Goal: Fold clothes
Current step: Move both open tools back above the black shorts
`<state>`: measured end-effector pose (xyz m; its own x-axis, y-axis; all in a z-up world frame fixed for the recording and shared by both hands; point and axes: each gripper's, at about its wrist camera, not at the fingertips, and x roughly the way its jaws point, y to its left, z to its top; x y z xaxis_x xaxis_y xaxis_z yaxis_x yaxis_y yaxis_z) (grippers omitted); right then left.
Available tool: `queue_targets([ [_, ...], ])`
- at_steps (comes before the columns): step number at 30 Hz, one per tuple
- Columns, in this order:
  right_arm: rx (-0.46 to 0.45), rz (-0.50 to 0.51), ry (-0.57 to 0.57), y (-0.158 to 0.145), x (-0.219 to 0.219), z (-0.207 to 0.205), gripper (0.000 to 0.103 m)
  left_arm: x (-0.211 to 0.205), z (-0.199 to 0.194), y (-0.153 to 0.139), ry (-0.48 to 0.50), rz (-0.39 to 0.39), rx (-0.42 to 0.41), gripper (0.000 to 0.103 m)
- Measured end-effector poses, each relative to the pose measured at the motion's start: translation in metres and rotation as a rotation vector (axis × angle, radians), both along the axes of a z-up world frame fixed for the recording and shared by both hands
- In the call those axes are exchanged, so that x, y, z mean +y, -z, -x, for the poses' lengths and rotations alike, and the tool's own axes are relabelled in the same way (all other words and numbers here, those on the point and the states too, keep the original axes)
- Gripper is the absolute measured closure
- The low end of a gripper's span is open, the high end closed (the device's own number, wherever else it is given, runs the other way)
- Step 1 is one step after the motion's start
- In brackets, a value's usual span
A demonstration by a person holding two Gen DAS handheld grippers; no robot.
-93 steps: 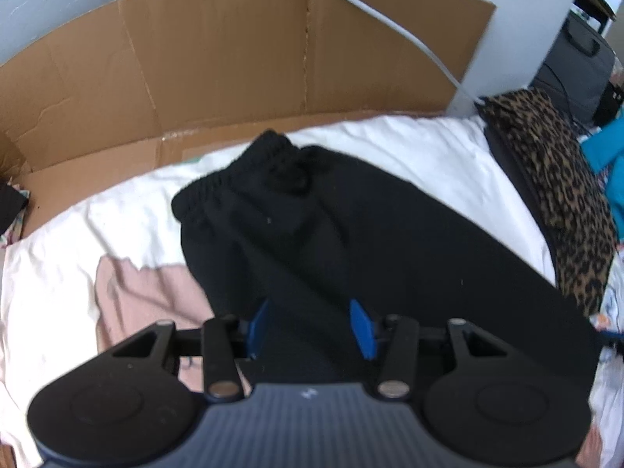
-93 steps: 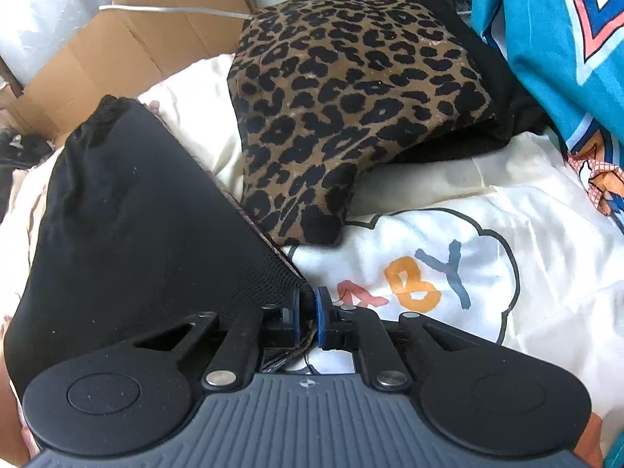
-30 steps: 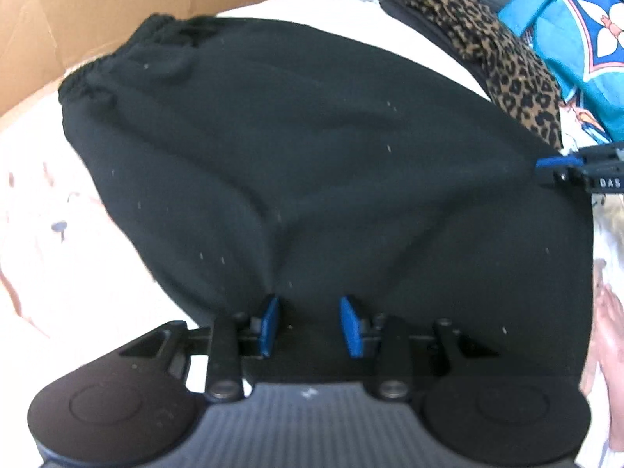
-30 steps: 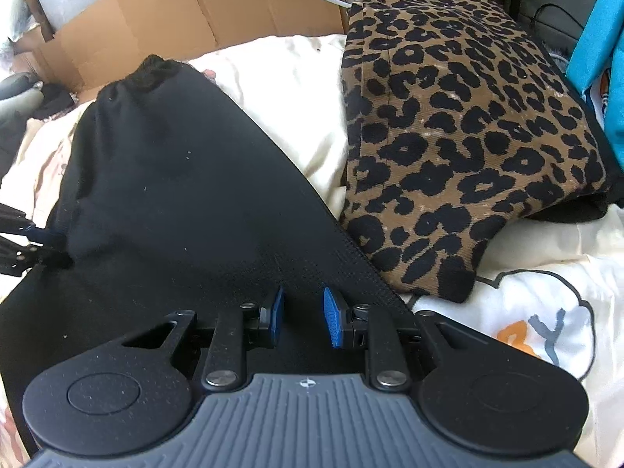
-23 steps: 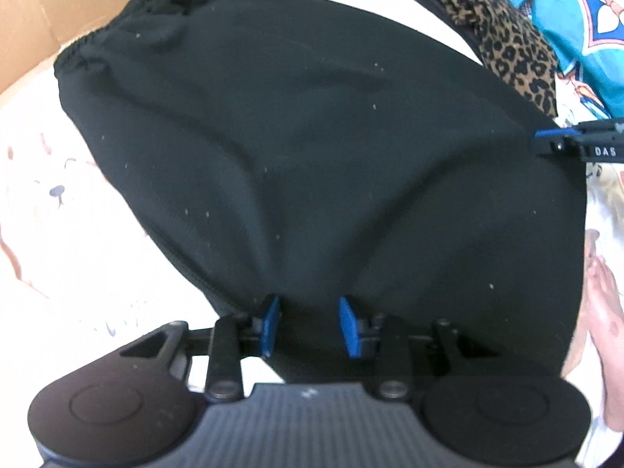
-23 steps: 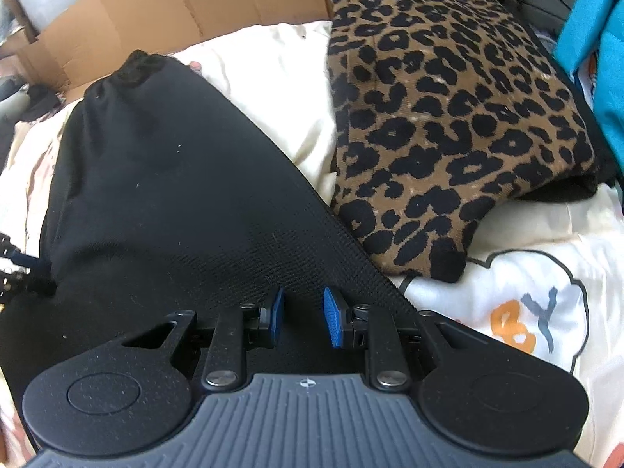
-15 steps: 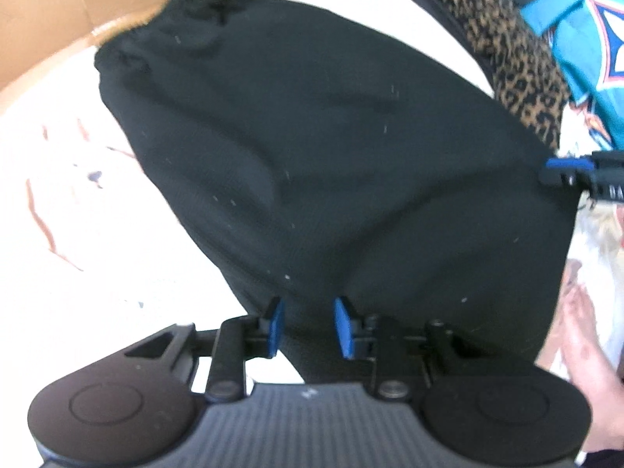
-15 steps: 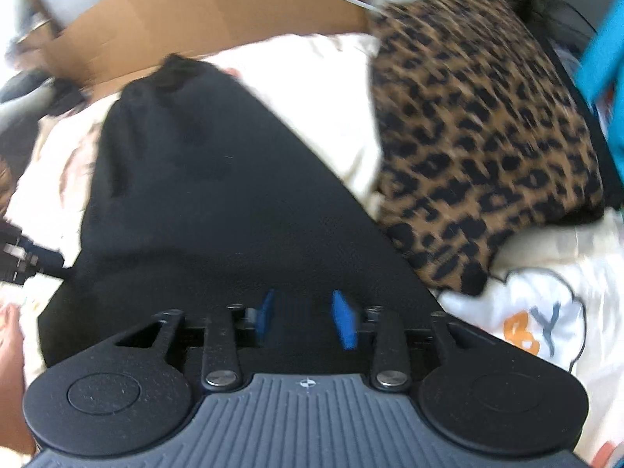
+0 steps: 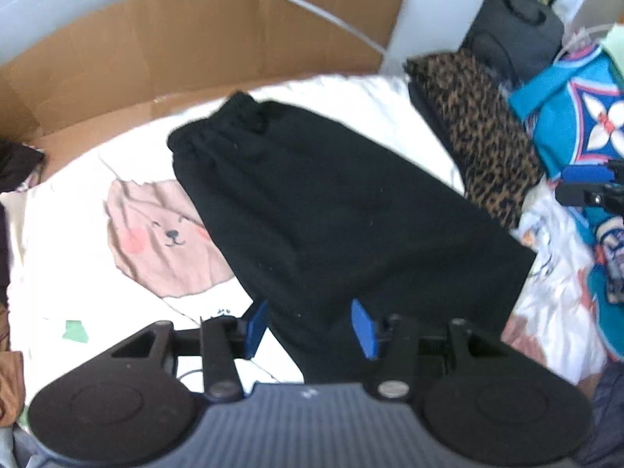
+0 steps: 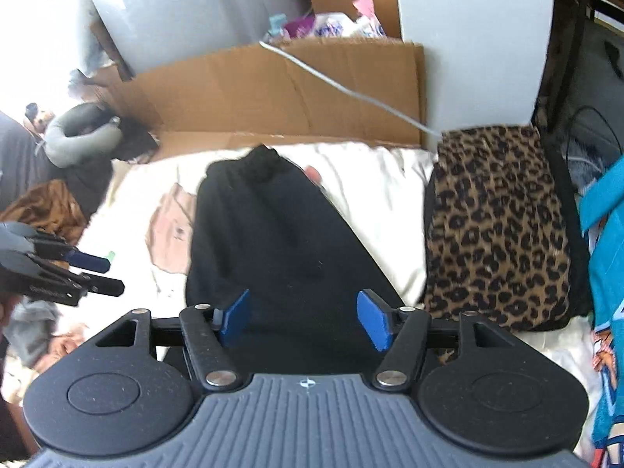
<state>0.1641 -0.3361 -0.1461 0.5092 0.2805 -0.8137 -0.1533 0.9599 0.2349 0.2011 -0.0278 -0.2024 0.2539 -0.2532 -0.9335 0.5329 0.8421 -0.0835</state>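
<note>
Both the left gripper [image 9: 310,327] and right gripper [image 10: 306,318] gape wide, empty, above black shorts [image 9: 331,210]; a leopard garment [image 10: 503,226] lies right of the fingers, cardboard [image 10: 273,89] beyond.

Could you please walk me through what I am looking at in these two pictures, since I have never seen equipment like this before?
There is no robot here. A person holds a two-finger gripper in each hand, and each gripper carries a wide-angle camera looking forward along its fingers, so the dark rounded shape at the bottom of each picture is the tool itself.

One picture comes from the left gripper, the other from the right gripper. Each tool also shows at the edge of the other's view. Both have their blue pads spread apart and hold nothing.

On the white cartoon-printed sheet lies a black garment, spread flat, its gathered waistband at the far end. Beside it, on the right, sits a folded leopard-print piece. Flattened cardboard stands behind, and turquoise fabric lies at the far right.
</note>
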Motion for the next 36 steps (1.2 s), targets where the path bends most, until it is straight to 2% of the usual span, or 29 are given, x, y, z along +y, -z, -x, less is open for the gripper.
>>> queue_targets([
  [3, 0.027, -0.001, -0.006, -0.03, 0.009, -0.005, 0.035, 0.013, 0.008, -0.027, -0.016, 0.009, -0.024, 0.049],
  [7, 0.037, 0.038, -0.037, -0.069, 0.025, -0.004, 0.033, 0.022, 0.019, -0.049, -0.02, 0.04, -0.059, 0.043],
  [9, 0.041, 0.041, -0.04, -0.088, 0.031, -0.001, 0.031, 0.026, 0.022, -0.061, -0.034, 0.051, -0.069, 0.039],
  [11, 0.041, 0.051, -0.037, -0.107, 0.035, 0.004, 0.029, 0.032, 0.026, -0.076, -0.041, 0.06, -0.08, 0.029],
  [17, 0.076, 0.06, 0.002, -0.144, 0.044, 0.016, 0.026, 0.039, 0.042, -0.112, -0.04, 0.07, -0.105, 0.022],
  [25, 0.066, 0.047, 0.071, -0.163, 0.052, 0.045, 0.021, 0.038, 0.062, -0.137, -0.032, 0.065, -0.12, 0.014],
  [36, 0.018, 0.046, 0.104, -0.153, 0.07, 0.078, 0.021, 0.047, 0.078, -0.121, -0.04, 0.067, -0.107, 0.014],
])
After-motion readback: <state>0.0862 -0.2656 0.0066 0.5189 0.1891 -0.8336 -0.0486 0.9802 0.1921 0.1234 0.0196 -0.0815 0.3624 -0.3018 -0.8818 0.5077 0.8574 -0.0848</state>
